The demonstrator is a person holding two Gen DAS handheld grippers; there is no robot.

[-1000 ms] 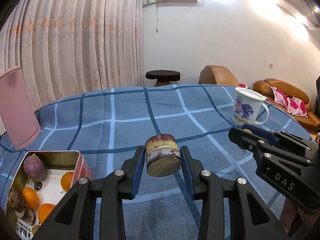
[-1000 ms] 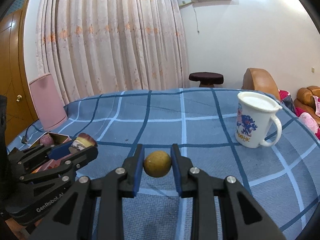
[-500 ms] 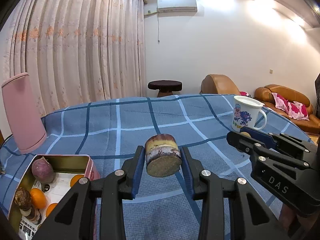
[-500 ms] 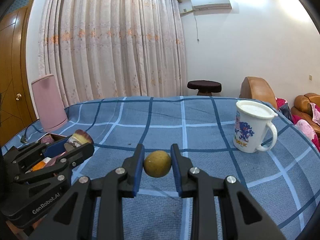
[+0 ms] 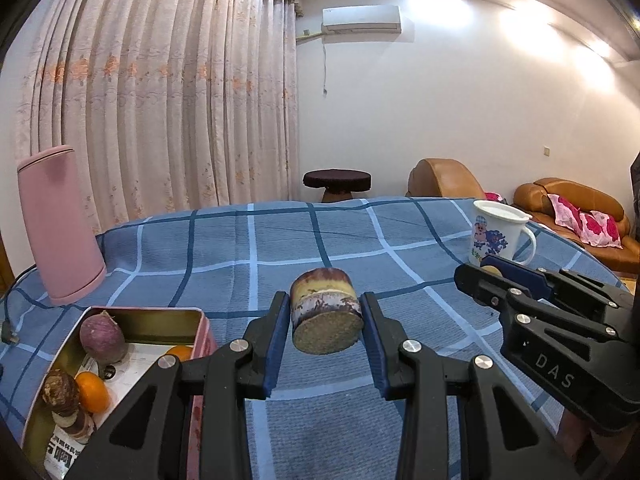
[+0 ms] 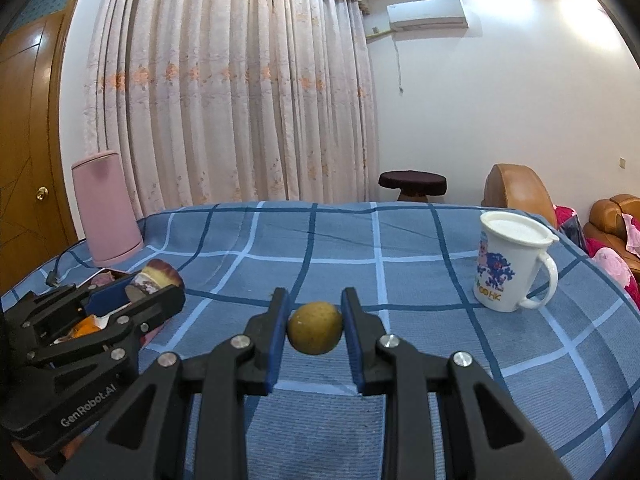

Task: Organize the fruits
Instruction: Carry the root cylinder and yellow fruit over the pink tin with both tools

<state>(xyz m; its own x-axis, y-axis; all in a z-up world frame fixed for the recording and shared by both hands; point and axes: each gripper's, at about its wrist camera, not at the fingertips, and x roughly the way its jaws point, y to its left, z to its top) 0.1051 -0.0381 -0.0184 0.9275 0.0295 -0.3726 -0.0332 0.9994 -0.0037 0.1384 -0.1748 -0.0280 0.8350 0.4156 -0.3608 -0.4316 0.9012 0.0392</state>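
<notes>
The left tongs [image 5: 325, 334] clench a short cut stub of sugarcane [image 5: 326, 314], held in the air above the checked blue cloth of the desk [image 5: 248, 256], just right of the open pink tin [image 5: 200, 322] that already holds oranges and a purple root. The right tongs [image 6: 315, 330] grip a small round yellow-brown fruit [image 6: 315, 327]. The stub's smooth rind could slip from the pads over the tin's rim, and the round fruit would roll if released on the cloth.

Both wrist views low, close over tablecloth [image 5: 320, 240], facing curtain [image 6: 240, 100]; share mug [image 6: 508, 268].
</notes>
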